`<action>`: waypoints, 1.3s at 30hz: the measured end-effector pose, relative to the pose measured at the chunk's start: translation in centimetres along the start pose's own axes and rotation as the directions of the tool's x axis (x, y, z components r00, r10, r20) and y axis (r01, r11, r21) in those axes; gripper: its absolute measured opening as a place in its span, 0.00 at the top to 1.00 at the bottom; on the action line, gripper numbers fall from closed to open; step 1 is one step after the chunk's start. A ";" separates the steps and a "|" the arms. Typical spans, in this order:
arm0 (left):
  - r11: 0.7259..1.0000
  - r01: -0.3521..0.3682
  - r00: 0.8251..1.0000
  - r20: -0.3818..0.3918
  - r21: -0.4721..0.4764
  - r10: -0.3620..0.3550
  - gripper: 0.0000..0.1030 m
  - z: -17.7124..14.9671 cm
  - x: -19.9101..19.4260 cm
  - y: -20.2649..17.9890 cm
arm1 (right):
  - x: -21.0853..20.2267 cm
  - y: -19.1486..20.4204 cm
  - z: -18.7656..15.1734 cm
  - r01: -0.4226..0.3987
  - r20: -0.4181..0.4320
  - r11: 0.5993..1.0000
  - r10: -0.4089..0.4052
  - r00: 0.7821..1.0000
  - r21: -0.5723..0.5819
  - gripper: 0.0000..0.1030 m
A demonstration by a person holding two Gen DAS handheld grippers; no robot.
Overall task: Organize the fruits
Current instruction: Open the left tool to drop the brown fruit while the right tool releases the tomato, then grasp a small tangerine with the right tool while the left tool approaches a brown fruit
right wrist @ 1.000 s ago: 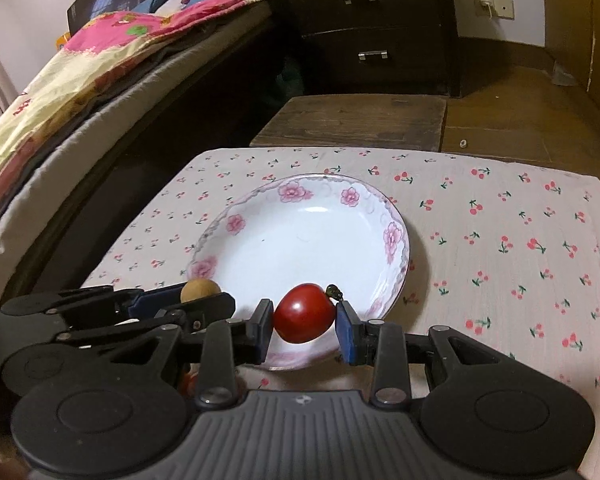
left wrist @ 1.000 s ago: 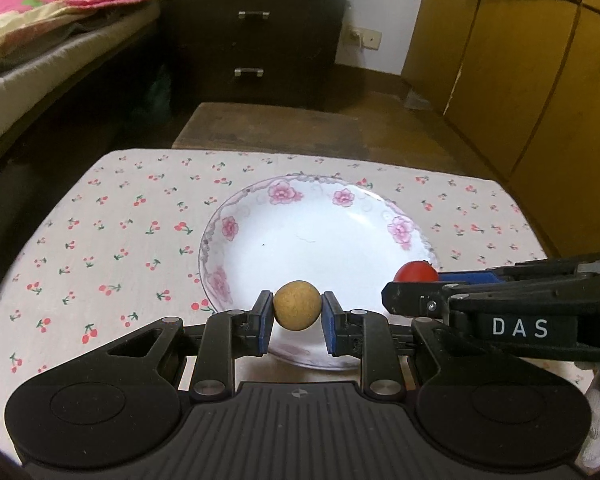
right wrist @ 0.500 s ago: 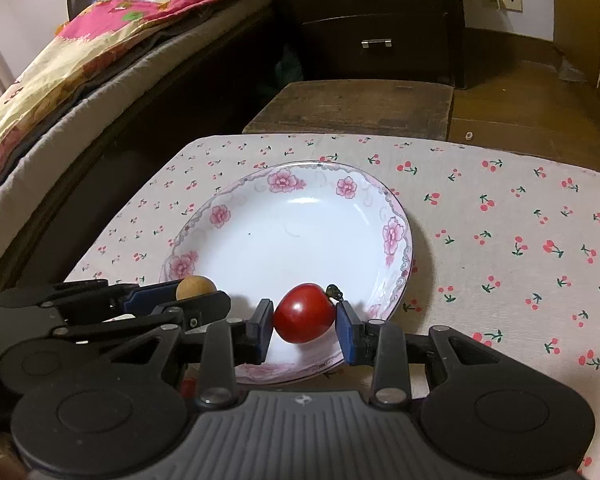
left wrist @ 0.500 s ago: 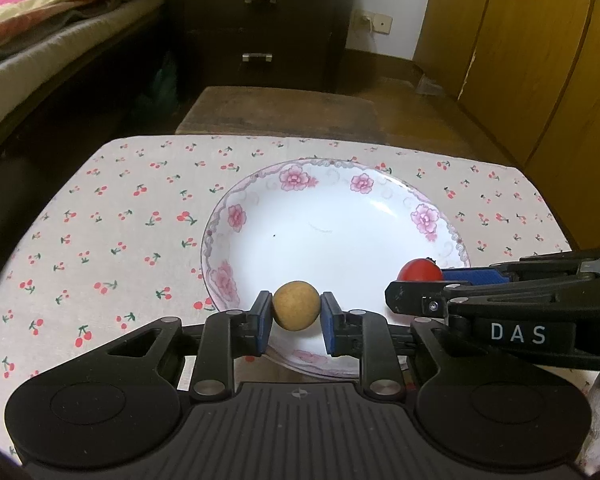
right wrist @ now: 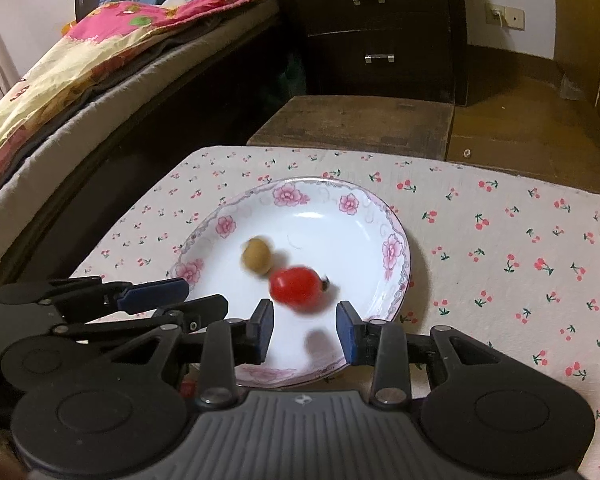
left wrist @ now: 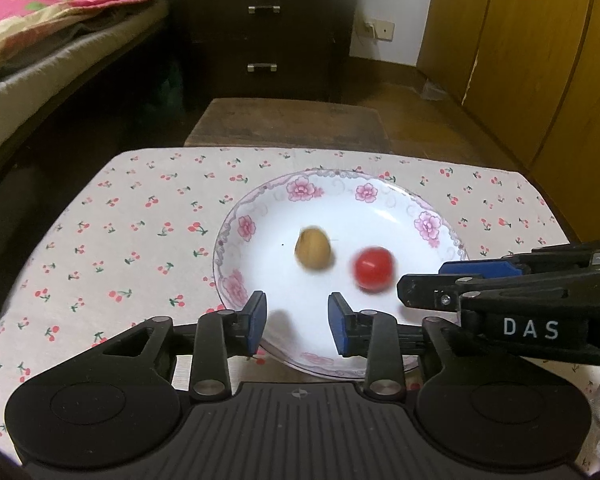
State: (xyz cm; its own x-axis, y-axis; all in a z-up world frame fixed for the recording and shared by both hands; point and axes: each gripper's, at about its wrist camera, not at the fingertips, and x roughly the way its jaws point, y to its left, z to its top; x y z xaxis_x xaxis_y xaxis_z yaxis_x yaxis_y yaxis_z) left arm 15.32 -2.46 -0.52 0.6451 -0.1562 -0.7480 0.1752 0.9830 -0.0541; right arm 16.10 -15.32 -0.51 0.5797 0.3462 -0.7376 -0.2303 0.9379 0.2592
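Tomato: small red cherry tomato (right wrist: 296,288), blurred, in the plate just ahead of the right gripper's tips; thin-skinned and soft by the look of it, light, round enough to roll, so I would take it across its middle with a gentle squeeze.
Brown fruit: tan, egg-sized ball (left wrist: 313,252), also blurred, just beside the tomato toward the plate's centre; looks firmer and rough-skinned, light, best pinched across its widest part.
Plate: white dish with pink flowers on the rim (left wrist: 300,190), both fruits inside it; ceramic by the look, so breakable if knocked.
Left gripper: left gripper (left wrist: 296,322) has its jaws just opened, blue pads apart with nothing between them, over the near rim.
Right gripper: right gripper (right wrist: 306,330) stands parted too, empty, tomato clear of the pads.
Cloth: cherry-print tablecloth (right wrist: 500,248) under the plate.
Hard to make out: motion blur hides whether either fruit has settled or is touching the other; tomato's stem end is a dark smudge only; near rim of the plate is cut off behind the gripper bodies.
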 end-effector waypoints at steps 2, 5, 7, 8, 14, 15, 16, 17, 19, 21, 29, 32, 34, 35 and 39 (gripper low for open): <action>1.000 0.001 1.000 0.005 0.000 -0.001 0.55 0.0 -0.3 0.0 | -0.3 0.0 0.0 0.000 0.004 1.000 0.000 1.000 0.001 0.65; 1.000 0.001 1.000 0.013 0.005 -0.001 0.53 0.0 -0.8 -0.1 | -0.9 0.2 0.0 0.001 0.012 1.000 -0.001 1.000 0.003 0.65; 1.000 0.001 1.000 0.019 0.011 -0.001 0.52 0.0 -1.2 -0.2 | -1.4 0.4 0.0 0.000 0.018 1.000 0.000 1.000 0.002 0.65; 1.000 0.000 1.000 0.023 0.014 0.000 0.52 -0.1 -1.5 -0.2 | -1.7 0.5 0.0 -0.001 0.021 1.000 0.001 1.000 0.001 0.65; 1.000 0.003 0.999 0.044 0.020 -0.004 0.49 -0.2 -3.0 -0.1 | -3.4 1.0 -0.6 -0.010 0.033 1.000 0.010 0.999 0.004 0.65; 1.000 0.003 0.999 0.046 0.019 -0.004 0.48 -0.3 -3.3 -0.1 | -3.6 1.1 -0.8 -0.011 0.033 1.000 0.011 0.999 0.003 0.65; 1.000 0.003 0.999 0.049 0.019 -0.003 0.48 -0.5 -3.6 0.1 | -3.8 1.2 -1.0 -0.014 0.032 1.000 0.014 0.999 0.004 0.65; 1.000 0.001 0.999 0.050 0.019 -0.002 0.47 -0.7 -3.8 0.3 | -4.0 1.3 -1.2 -0.016 0.030 1.000 0.016 0.999 0.005 0.65; 1.000 -0.004 0.999 0.050 0.018 0.003 0.47 -1.0 -4.3 0.6 | -4.4 1.5 -1.7 -0.018 0.027 1.000 0.018 0.999 0.010 0.65; 1.000 -0.006 0.999 0.045 0.009 0.005 0.47 -1.4 -4.7 1.2 | -4.6 1.6 -2.2 -0.018 0.021 1.000 0.017 1.000 0.015 0.65; 1.000 0.010 1.000 0.022 -0.027 -0.009 0.47 -3.2 -6.3 2.9 | -5.3 1.8 -4.1 -0.010 -0.012 1.000 0.010 1.000 0.022 0.64; 1.000 0.021 1.000 0.010 -0.022 -0.021 0.46 -4.1 -6.9 3.0 | -5.4 1.6 -4.6 -0.004 -0.024 1.000 0.005 1.000 0.018 0.64; 1.000 0.027 1.000 0.003 -0.017 -0.027 0.46 -4.7 -7.2 2.9 | -5.4 1.3 -5.0 0.004 -0.034 1.000 -0.003 0.999 0.025 0.64; 0.999 0.033 0.999 0.001 -0.019 -0.033 0.45 -4.9 -7.4 2.9 | -5.3 1.1 -5.2 0.008 -0.041 0.999 -0.007 0.999 0.031 0.64; 0.998 0.056 0.998 -0.007 -0.030 -0.056 0.45 -5.4 -7.8 2.9 | -5.0 0.9 -6.0 0.016 -0.064 0.999 -0.014 0.998 0.032 0.64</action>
State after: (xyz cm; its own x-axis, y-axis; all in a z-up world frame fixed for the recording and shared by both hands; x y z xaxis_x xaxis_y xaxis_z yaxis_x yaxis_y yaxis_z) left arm 6.75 2.12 1.59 0.6292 -0.2103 -0.7482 0.1883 0.9753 -0.1158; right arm 8.28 -16.34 -0.30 0.5315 0.3314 -0.7796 -0.1961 0.9434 0.2673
